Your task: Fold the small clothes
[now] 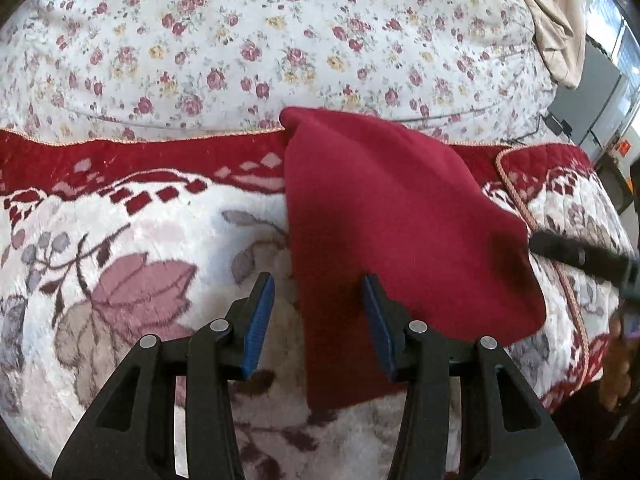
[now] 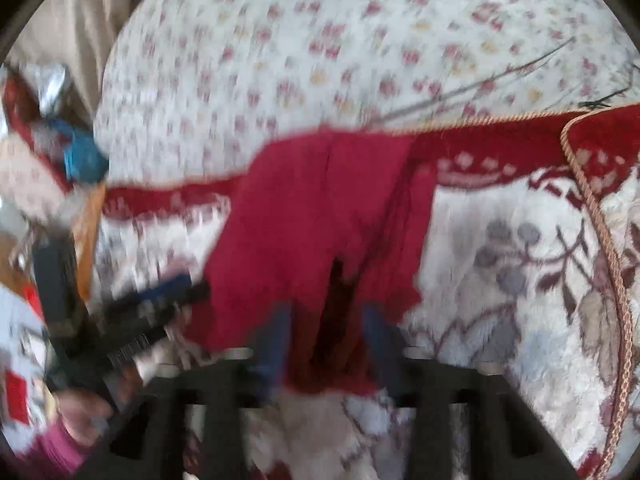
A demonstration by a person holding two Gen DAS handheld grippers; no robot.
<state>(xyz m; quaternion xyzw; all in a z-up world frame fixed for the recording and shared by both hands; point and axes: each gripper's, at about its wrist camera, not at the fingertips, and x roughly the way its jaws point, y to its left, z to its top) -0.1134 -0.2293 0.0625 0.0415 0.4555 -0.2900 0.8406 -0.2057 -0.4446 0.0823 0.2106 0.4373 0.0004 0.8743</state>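
Left wrist view: a dark red garment (image 1: 400, 216) lies folded on a plush blanket (image 1: 152, 240) patterned with cream ground, mauve leaves and a deep red border. The blanket covers the near part of a bed; beyond it stretches a white quilt (image 1: 240, 40) printed with small roses. The left gripper (image 1: 318, 286) points down at the bed with its blue-padded jaws spread apart. The garment's left edge runs down between them: one pad hangs over bare blanket, the other stands in front of the red cloth. Neither pad appears to press on the fabric. At the garment's right edge, the dark tip of the right gripper (image 1: 580, 258) reaches in from the side. A beige cloth (image 1: 556, 20) lies bunched at the far right of the quilt.

Right wrist view: the picture is blurred. The right gripper's jaws stand apart, with a dark fold of the red garment between them near its front edge; whether the pads touch it cannot be told. The left gripper enters from the lower left, and a hand (image 2: 86, 416) in a pink sleeve (image 2: 54, 452) holds it.
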